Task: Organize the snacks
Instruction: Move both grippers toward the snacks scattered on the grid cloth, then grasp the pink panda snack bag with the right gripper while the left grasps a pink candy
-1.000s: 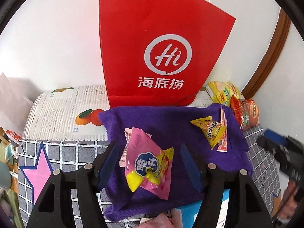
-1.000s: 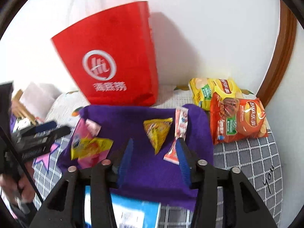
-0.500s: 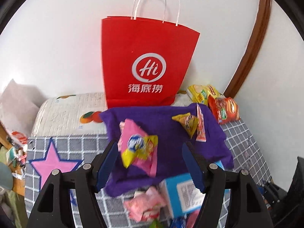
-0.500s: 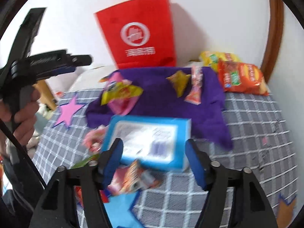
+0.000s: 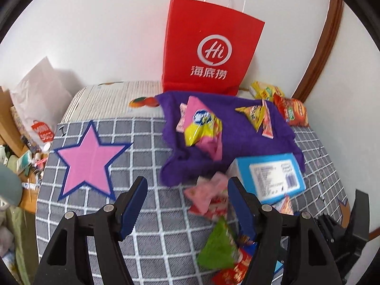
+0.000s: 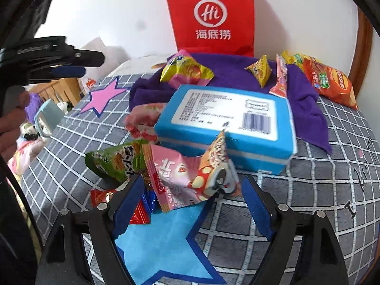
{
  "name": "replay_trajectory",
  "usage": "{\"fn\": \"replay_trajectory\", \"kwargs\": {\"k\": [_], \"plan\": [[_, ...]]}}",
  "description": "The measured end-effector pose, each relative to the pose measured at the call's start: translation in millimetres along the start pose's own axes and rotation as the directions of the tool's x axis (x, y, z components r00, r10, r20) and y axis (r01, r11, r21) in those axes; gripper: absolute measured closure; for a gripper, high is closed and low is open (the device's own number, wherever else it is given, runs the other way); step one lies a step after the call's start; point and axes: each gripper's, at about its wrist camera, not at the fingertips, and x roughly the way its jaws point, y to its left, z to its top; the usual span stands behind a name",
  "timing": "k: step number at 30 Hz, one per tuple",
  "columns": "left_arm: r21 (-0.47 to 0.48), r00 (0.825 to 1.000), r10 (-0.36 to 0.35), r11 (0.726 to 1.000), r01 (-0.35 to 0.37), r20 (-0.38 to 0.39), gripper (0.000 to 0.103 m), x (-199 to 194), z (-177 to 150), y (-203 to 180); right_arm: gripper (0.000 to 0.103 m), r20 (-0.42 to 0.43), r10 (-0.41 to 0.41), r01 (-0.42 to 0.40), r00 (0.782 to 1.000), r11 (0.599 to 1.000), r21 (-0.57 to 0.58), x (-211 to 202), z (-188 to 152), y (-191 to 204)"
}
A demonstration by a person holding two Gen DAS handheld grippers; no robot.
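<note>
Red packets [image 5: 234, 272] blurred, perhaps partly hidden.

Grey checked bedspread [image 5: 147, 147] carries purple cloth [image 5: 237, 130], blue box [image 6: 225, 123], red bag [image 5: 209, 47], loose snack packets [image 6: 180, 178]

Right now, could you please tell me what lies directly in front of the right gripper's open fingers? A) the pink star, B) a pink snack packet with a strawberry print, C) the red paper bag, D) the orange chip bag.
B: in the right wrist view the pink snack packet lies just ahead of the right gripper, whose jaws are opening, touching nothing.
</note>
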Motion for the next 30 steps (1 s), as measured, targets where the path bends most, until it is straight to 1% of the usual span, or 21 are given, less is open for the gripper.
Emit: {"fn": "replay_trajectory", "kwargs": {"k": [2, 5, 6, 8, 10, 11, 16, 22, 26, 28, 30], "plan": [[0.003, 1.0, 0.006, 1.0, -0.006, -0.002, 0.035, -2, -6, 2, 0.019, -0.001, -0.005, 0.005, 1.0, 1.0, -0.022, 8, -1, 6], [0.011, 1.0, 0.016, 1.0, -0.015, -0.005, 0.035, -6, -16, 3, 0.019, -0.005, -0.079, 0.078, 0.997, 0.996, -0.043, 21, 0, 10], [0.012, 1.0, 0.017, 1.0, -0.017, -0.007, 0.035, -6, -18, 2, 0.019, -0.004, -0.09, 0.09, 0.996, 0.995, -0.047, 23, 0, 10], [0.011, 1.0, 0.016, 1.0, -0.016, -0.01, 0.035, -5, -22, 2, 0.023, 0.004, -0.088, 0.088, 0.996, 0.995, -0.047, 25, 0, 10], [0.007, 1.0, 0.009, 1.0, -0.009, -0.015, 0.035, -2, -25, 2, 0.035, 0.034, -0.081, 0.082, 0.996, 0.996, -0.038, 19, -1, 7], [0.005, 1.0, 0.005, 1.0, -0.005, -0.02, 0.035, 0, -26, 1, 0.037, 0.045, -0.075, 0.077, 0.996, 0.996, -0.034, 15, -2, 6], [0.009, 0.999, -0.027, 1.0, 0.028, -0.045, 0.035, 17, -29, -8, 0.038, 0.088, -0.078, 0.079, 0.993, 0.997, -0.013, -8, -9, -5], [0.039, 0.997, -0.036, 0.998, 0.039, -0.074, 0.035, 41, -29, -21, 0.038, 0.099, -0.125, 0.122, 0.987, 0.992, 0.041, -36, -20, -30], [0.084, 0.996, -0.009, 0.996, 0.016, -0.093, 0.035, 55, -29, -29, 0.038, 0.09, -0.145, 0.137, 0.985, 0.987, 0.086, -45, -30, -51], [0.103, 0.995, 0.017, 0.995, -0.007, -0.1, 0.035, 62, -28, -32, 0.038, 0.093, -0.144, 0.135, 0.985, 0.986, 0.099, -45, -38, -59], [0.115, 0.993, 0.026, 0.993, -0.013, -0.111, 0.035, 69, -26, -33, 0.038, 0.093, -0.149, 0.138, 0.984, 0.984, 0.113, -42, -44, -66]]}}
